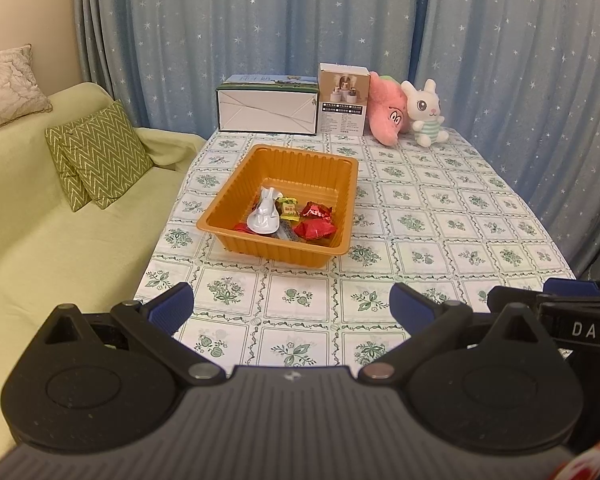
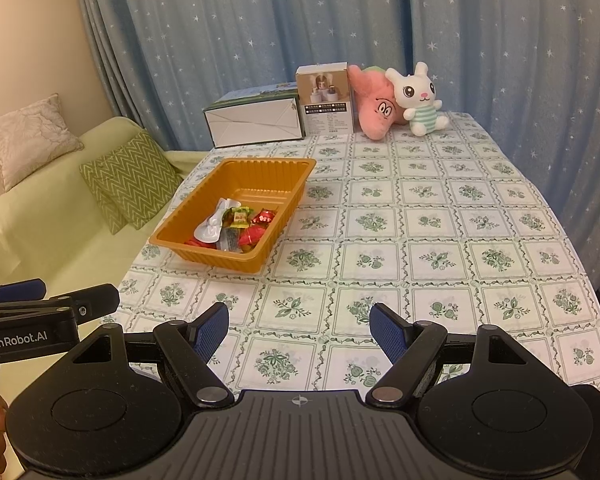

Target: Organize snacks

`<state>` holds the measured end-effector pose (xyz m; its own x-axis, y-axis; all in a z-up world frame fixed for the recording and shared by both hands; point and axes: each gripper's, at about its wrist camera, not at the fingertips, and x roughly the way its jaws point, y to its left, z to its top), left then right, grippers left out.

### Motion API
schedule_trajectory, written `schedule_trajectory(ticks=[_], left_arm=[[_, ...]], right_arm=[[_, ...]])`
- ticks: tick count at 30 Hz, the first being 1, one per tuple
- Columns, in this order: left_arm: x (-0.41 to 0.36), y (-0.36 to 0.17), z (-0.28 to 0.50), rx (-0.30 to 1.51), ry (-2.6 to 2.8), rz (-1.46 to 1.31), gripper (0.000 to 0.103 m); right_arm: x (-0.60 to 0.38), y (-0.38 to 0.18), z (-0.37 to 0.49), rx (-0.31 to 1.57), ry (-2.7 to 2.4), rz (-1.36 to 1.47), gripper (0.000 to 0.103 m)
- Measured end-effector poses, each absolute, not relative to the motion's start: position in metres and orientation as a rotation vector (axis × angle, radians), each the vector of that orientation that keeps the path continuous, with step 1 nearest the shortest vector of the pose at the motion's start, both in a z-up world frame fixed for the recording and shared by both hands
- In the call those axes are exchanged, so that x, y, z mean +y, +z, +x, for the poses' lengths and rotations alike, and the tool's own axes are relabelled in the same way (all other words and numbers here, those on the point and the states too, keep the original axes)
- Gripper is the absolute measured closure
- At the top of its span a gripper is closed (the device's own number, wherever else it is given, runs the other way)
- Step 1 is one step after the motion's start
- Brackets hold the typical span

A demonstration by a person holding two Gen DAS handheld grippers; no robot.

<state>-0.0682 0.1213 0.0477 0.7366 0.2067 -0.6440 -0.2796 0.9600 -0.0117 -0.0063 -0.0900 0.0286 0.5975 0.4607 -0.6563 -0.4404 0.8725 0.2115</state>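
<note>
An orange plastic tray (image 1: 342,176) (image 2: 298,190) stands on the left half of the table. Inside it lie several wrapped snacks: a silver-white pouch (image 1: 265,213) (image 2: 210,227), a yellow-green candy (image 1: 289,208) (image 2: 238,217) and red foil packets (image 1: 316,222) (image 2: 262,218). My left gripper (image 1: 292,306) hovers open over the near table edge, nothing between its blue pads. Just to its right, my right gripper (image 2: 299,328) is open too and empty. Both stay short of the tray.
At the table's far edge stand a white carton (image 1: 266,110) (image 2: 254,120), a small product box (image 1: 343,100) (image 2: 326,100), a pink plush (image 1: 386,114) (image 2: 374,110) and a white rabbit plush (image 1: 426,114) (image 2: 418,98). A green sofa with cushions (image 1: 100,152) (image 2: 134,182) lies to the left.
</note>
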Motion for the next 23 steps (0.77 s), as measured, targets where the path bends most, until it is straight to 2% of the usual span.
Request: schedule_trajectory(ticks=[23], left_arm=[[0.1188, 0.0463, -0.0661, 0.681, 0.255, -0.107, 0.0]], right_arm=[[-0.0913, 0.0271, -0.004, 0.77, 0.521, 0.029, 0.026]])
